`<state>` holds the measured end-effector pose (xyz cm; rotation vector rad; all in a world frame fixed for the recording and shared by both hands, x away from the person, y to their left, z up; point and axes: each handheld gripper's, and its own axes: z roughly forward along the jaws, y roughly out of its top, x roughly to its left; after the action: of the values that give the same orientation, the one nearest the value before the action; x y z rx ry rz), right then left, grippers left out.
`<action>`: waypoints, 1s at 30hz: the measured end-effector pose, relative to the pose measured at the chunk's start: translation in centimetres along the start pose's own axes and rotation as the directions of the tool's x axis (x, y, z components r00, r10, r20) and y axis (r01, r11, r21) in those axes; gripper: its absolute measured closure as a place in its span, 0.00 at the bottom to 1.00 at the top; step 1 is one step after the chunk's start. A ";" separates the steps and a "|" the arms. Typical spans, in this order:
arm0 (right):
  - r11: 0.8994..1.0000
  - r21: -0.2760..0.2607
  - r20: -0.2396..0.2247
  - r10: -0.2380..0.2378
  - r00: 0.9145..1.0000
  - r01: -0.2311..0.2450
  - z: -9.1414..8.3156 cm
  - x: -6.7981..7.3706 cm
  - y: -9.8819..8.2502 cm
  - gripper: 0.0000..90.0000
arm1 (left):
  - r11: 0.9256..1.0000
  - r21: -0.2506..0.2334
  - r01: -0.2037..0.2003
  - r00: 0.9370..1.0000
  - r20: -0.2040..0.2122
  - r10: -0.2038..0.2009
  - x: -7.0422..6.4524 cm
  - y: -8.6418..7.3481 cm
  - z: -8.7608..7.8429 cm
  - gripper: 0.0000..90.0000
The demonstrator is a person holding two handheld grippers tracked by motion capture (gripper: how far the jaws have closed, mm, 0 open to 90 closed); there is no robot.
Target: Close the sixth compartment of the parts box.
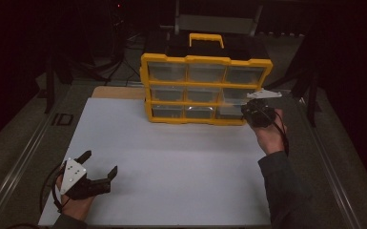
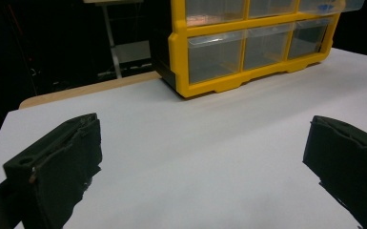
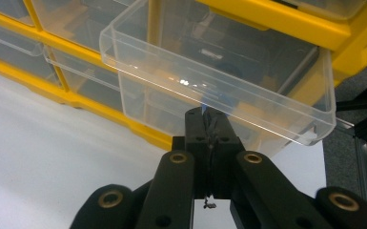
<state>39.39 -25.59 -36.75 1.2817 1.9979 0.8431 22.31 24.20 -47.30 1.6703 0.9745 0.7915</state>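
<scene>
Nearest the person, the left gripper rests low over the white counter at its near left corner, its 2 jaws spread wide with nothing between them, well apart from the work. Farther out on the right, the right gripper is held up against the yellow organizer, a cabinet of 9 clear drawers in 3 rows. In the right gripper view its jaws are pressed fully together on the front lip of a clear drawer, which stands pulled partway out of the cabinet's right-hand column; from the high view I take it for the middle row, though the dim light makes that uncertain. Something dark lies inside the drawer, too blurred to identify. The grip is a thin pinch on slick plastic, so a pull angled sideways could let the lip slip free. Drawn too far, the drawer could leave its slot, tip and spill. With the left gripper far away, nothing steadies the organizer, so a stiff drawer might drag the whole cabinet forward across the counter.
</scene>
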 end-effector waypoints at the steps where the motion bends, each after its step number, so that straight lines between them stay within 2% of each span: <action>1: 1.000 0.000 0.000 0.000 1.000 0.000 0.0 0.0 0.0 0.99 | 1.000 0.000 0.000 1.000 0.000 0.000 0.0 0.0 0.0 0.00; 8: 1.000 -0.005 0.001 0.010 1.000 -0.010 0.1 -0.1 0.1 0.99 | 1.000 0.001 -0.003 1.000 0.000 0.003 0.0 0.0 0.0 0.00; 15: 0.999 -0.009 0.002 0.042 0.999 -0.042 0.6 -0.4 0.2 0.99 | 1.000 -0.001 -0.002 1.000 0.000 0.002 0.0 0.0 0.0 0.00; 30: 0.998 -0.008 0.003 0.066 0.998 -0.066 1.5 -0.6 0.8 0.99 | 1.000 -0.001 -0.002 1.000 0.002 0.002 0.0 0.0 0.0 0.00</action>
<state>41.17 -25.58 -36.92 1.3504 1.9571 0.8779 22.34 24.17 -47.28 1.6713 0.9708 0.7918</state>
